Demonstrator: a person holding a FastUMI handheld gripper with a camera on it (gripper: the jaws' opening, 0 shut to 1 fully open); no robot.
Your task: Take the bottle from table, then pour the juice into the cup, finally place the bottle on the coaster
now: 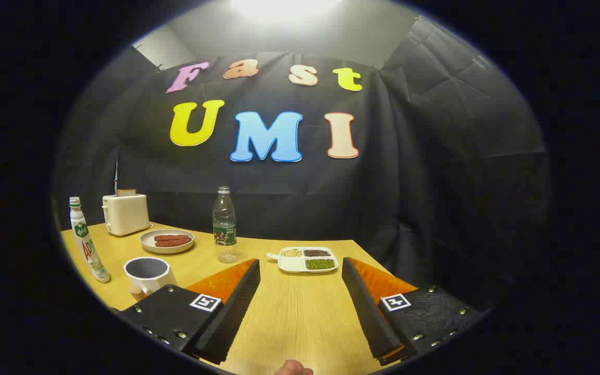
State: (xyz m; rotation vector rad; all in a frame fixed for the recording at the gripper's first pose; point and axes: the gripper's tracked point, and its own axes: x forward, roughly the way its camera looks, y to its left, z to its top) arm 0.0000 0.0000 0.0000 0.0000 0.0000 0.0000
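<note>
Our gripper [300, 291] hangs over the desk [300, 312] with its fingers spread wide and nothing between them, only bare wood. The clear plastic bottle [225, 225] stands upright beyond the fingers and a little to the left of their centre line, just past the tip of the left finger, toward the far edge of the desk. Its long axis is vertical, cap on, and it looks nearly empty, though we cannot be sure. To take it, we judge the gripper must go forward and swing slightly left so the bottle falls between the fingers.

The white cup [147, 275] sits just beside the left finger, nearer to us than the bottle. We cannot make out a coaster.

The bottle's green label is too small to read. A second, white bottle [86, 240] near the left edge carries red and green lettering, also not legible. Beyond are a toaster [125, 212], a plate of sausages [167, 241] and a divided tray of beans [306, 259].
</note>
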